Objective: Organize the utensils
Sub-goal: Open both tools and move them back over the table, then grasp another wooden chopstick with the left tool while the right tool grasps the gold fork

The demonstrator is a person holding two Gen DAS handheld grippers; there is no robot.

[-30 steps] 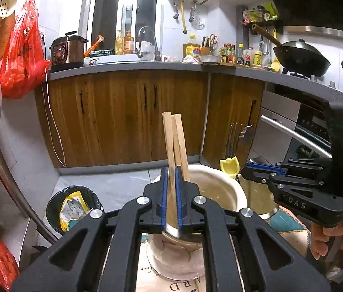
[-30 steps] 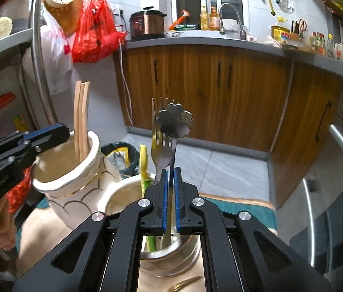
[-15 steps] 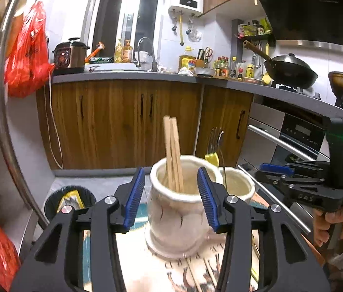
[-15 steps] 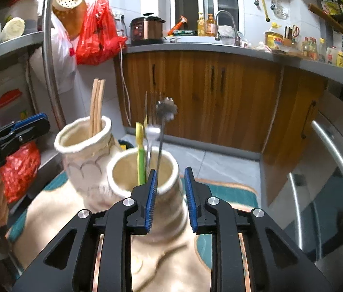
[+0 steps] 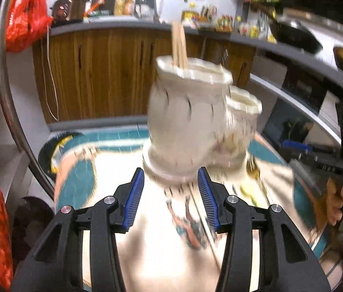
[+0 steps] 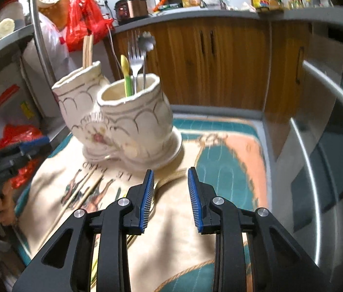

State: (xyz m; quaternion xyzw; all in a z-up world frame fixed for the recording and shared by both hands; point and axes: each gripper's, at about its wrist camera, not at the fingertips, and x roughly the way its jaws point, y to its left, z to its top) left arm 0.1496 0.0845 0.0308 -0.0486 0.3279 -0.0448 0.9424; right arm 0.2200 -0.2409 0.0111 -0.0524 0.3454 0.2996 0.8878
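Observation:
A cream ceramic double utensil holder (image 6: 132,121) stands on a patterned cloth (image 6: 220,165). Its left cup holds wooden chopsticks (image 6: 87,50); its right cup holds a fork (image 6: 135,60), a flower-topped spoon (image 6: 146,42) and a yellow-green utensil (image 6: 125,73). In the blurred left wrist view the holder (image 5: 186,124) shows with chopsticks (image 5: 178,43) in the near cup. My left gripper (image 5: 171,196) is open and empty, just short of the holder's base. My right gripper (image 6: 170,198) is open and empty, short of the holder. Loose chopsticks (image 6: 79,194) lie on the cloth.
A fork (image 5: 251,165) and a yellow-green item (image 5: 248,192) lie on the cloth right of the holder. Wooden cabinets (image 6: 215,56) stand behind. A steel shelf pole (image 6: 39,29) rises at left. A bin (image 5: 49,153) stands on the floor.
Both grippers let go of their utensils, opened wide and drew back and down from the holder. The chopsticks and the flower-topped spoon now stand in the cups.

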